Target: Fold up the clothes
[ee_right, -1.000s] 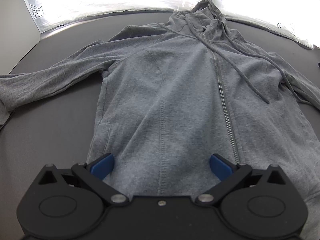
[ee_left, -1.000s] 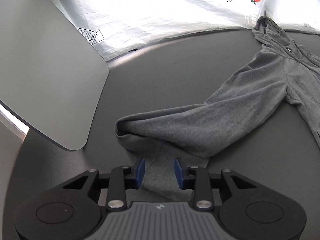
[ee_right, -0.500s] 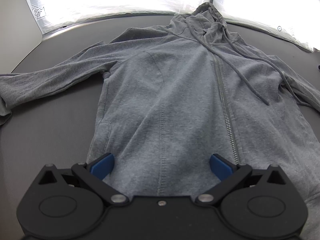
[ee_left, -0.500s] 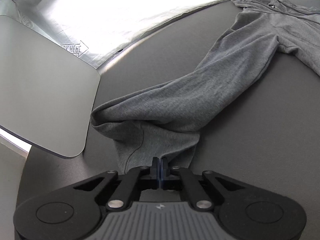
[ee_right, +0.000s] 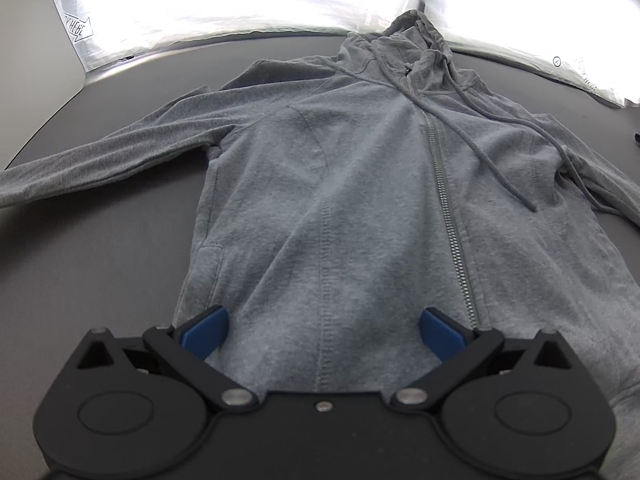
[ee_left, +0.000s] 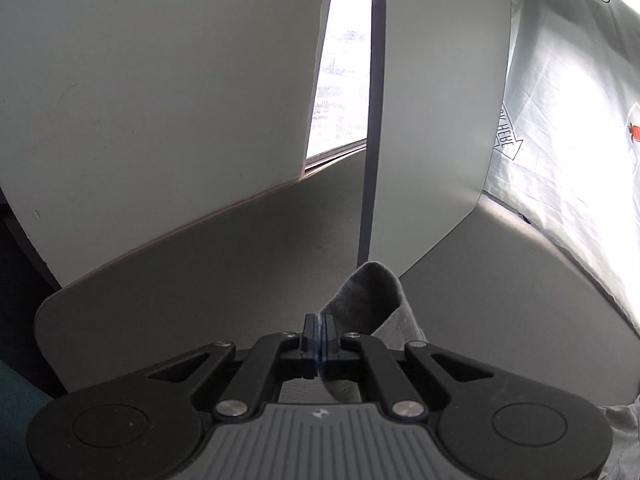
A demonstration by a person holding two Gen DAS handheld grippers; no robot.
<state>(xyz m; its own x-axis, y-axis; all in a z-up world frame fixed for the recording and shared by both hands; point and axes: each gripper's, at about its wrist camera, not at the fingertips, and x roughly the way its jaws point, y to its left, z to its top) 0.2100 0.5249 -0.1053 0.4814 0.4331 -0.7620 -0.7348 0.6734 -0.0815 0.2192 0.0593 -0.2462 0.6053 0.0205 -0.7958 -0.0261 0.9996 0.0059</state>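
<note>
A grey zip-up hoodie (ee_right: pixel 360 200) lies flat, front up, on a dark surface (ee_right: pixel 100 260); its hood points to the far side, where it meets a bright white printed sheet (ee_right: pixel 240 0); its hem is at the near side, under the right gripper. The zip (ee_right: pixel 444 200) runs down the middle of the body, closed; two drawcords (ee_right: pixel 492 152) trail from the neck across the right of the chest. One sleeve (ee_right: pixel 100 152) stretches out to the left and leaves the right wrist view at its left edge, looking raised off the surface there; the other sleeve lies along the right edge of the body.

The right gripper (ee_right: pixel 324 332) hovers over the hem with its jaws spread wide; both blue pads (ee_right: pixel 204 330) sit over the grey cloth, well apart from each other, pinching nothing; whether the pads touch the fabric cannot be told.

The left gripper (ee_left: pixel 319 334) is fully closed, its two pads pressed together on a fold of grey cloth; the fabric, the sleeve cuff (ee_left: pixel 370 296), loops up in a small arch just to the right of the pads, and more hangs down behind the gripper; a strip of the same grey shows at the bottom right corner of the left wrist view. Past this gripper are pale grey panels (ee_left: pixel 160 100), a bright gap (ee_left: pixel 340 80) between them, and the white sheet at far right.
</note>
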